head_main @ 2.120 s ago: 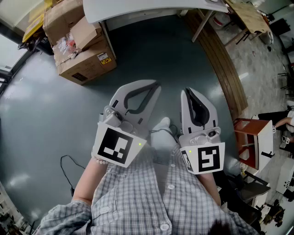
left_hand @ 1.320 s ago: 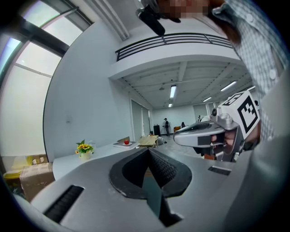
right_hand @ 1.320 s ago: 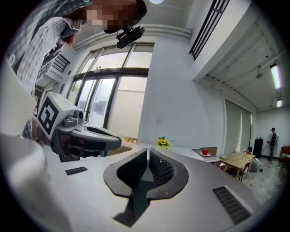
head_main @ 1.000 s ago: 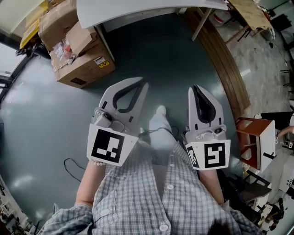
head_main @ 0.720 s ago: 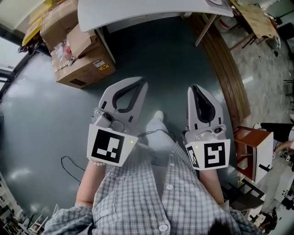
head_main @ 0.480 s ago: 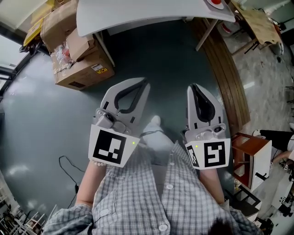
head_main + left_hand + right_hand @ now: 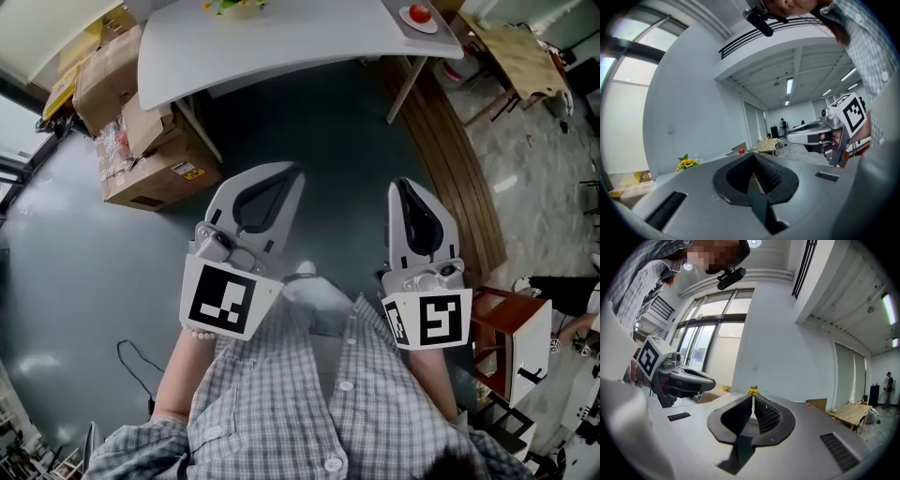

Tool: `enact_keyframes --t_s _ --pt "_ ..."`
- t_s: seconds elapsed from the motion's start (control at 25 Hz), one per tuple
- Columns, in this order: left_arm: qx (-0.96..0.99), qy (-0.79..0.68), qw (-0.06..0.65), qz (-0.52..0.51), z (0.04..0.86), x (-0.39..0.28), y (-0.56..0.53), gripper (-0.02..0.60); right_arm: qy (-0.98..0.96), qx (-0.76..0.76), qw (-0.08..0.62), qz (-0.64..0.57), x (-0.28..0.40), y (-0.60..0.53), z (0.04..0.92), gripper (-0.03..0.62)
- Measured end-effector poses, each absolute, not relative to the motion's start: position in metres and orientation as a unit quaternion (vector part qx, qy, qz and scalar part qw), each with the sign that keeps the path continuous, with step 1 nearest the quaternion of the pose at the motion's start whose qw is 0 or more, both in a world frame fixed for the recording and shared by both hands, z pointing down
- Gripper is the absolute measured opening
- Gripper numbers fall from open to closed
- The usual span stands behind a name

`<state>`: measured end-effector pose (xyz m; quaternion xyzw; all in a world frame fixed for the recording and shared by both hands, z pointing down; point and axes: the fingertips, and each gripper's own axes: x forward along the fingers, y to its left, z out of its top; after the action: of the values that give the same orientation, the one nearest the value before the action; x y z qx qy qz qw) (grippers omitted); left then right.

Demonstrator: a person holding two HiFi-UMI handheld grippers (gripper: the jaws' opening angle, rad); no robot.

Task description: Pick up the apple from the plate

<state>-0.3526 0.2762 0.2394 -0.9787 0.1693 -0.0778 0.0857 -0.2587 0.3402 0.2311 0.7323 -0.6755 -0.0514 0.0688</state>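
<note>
Though apple (image 7: pixel 420 13) shows, box label (image 7: pixel 185 172) unreadable.

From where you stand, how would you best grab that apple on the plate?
Grip the apple across its round sides, probably from above: it sits on a shallow plate at the edge of the table. The right gripper, now shut, is on that side and must open first.

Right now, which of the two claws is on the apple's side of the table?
The right claw: the apple sits on its plate at the table's right end, ahead of that claw, while the left claw points toward the table's middle.
</note>
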Motion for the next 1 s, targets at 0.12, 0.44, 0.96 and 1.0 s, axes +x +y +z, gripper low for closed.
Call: enact_keyframes --t_s 0.12,0.44,0.96,1.0 --pt "-0.979 0.172 0.081 -0.078 0.24 -0.342 0.272 0.009 -0.668 0.739 0.07 -0.051 -0.241 0.342 0.232 0.031" --pt "-0.979 0.18 0.044 -0.08 0.246 -0.327 0.258 0.009 -0.655 0.75 0.08 -0.045 -0.211 0.341 0.24 0.031" --pt "-0.985 0.138 0.048 -0.088 0.263 -0.268 0.197 0.009 -0.617 0.78 0.106 -0.023 -0.159 0.299 0.258 0.031" --pt "-0.986 0.134 0.048 -0.091 0.265 -0.262 0.188 0.009 -0.614 0.781 0.108 -0.023 -0.154 0.29 0.258 0.031"
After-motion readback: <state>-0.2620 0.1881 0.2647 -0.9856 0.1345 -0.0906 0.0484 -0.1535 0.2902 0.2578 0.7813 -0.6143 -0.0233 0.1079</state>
